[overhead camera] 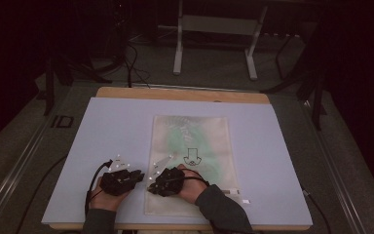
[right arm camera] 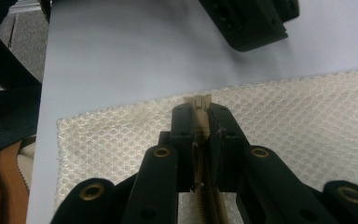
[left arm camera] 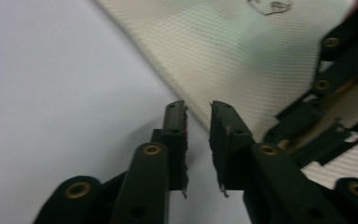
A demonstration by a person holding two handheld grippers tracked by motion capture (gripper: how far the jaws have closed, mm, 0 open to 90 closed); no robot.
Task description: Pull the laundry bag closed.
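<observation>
1. Now the right gripper [right arm camera: 199, 116] pinches a beige zipper pull tab [right arm camera: 199, 103] between its black jaws, at the near left edge of a flat cream mesh zipper pouch [overhead camera: 190, 156].
2. Just beside it, at 9 o'clock, the left gripper [left arm camera: 198, 116] hovers with jaws slightly parted, empty.
3. Both sit on a pale lavender tabletop sheet [overhead camera: 102, 131].

A dim laboratory or recording workspace. A wooden table [overhead camera: 182, 94] is covered by a pale lavender-grey mat [overhead camera: 112, 141] and stands on grey carpeted floor [overhead camera: 214, 68]. Black cables [overhead camera: 134, 61] run across the floor behind it, beside a light grey metal stand frame [overhead camera: 214, 29] and dark tripod legs [overhead camera: 299, 83] in an unlit background.
</observation>
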